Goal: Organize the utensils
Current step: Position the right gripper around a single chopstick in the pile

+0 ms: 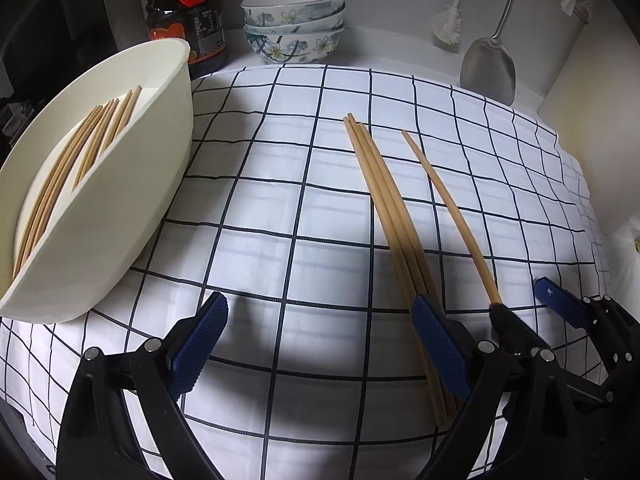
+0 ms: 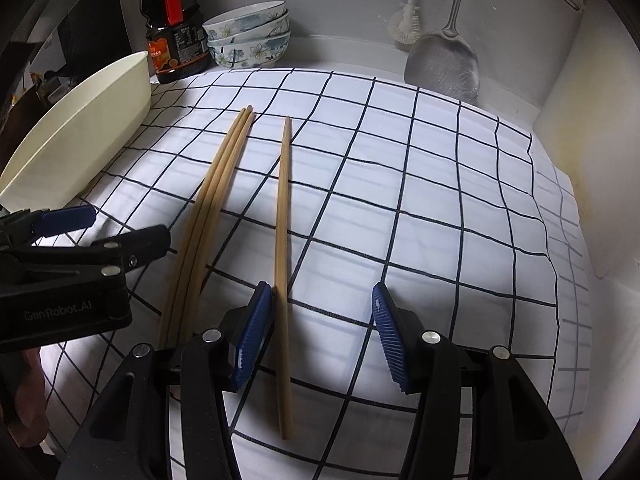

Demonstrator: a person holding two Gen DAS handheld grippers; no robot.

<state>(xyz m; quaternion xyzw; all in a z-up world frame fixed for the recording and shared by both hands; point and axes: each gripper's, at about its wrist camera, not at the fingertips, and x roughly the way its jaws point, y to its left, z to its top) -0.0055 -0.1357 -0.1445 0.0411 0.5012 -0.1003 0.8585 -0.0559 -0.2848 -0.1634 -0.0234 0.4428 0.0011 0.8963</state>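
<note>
Left gripper (image 1: 320,324): fingers stand wide apart over the checked cloth with nothing between the blue pads. Its right finger lies over the near part of the bundle of three chopsticks, hiding a stretch of them; whether it touches them cannot be told.
Right gripper (image 2: 322,304): jaws about half open, holding nothing. The single chopstick runs between the fingers, just beside the left pad; actual contact with that pad cannot be told.
Single chopstick (image 2: 283,240): lies flat on the cloth, apart from the bundle. In the left wrist view its near end vanishes behind the right gripper's black finger.
Bundle of three chopsticks (image 1: 384,200): lie side by side, touching, on the cloth between the tub and the single chopstick. In the right wrist view their near ends are cut off by the gripper body.
White tub (image 1: 132,208): at the left of the cloth, its near end cut off at the frame edge. More chopsticks (image 1: 80,152) lie inside; their count is hard to make out and their lower ends are hidden by the wall.
Checked cloth (image 1: 280,200): white with dark grid lines, covering the counter.
Background: stacked floral bowls (image 1: 294,24), a dark sauce bottle (image 1: 184,12) with its top cut off, a hanging metal spatula (image 1: 490,64) and a white brush (image 1: 448,26), both with their upper ends out of frame.
Person: only a blurred bit of a hand (image 2: 20,392) shows at the left edge of the right wrist view.
</note>
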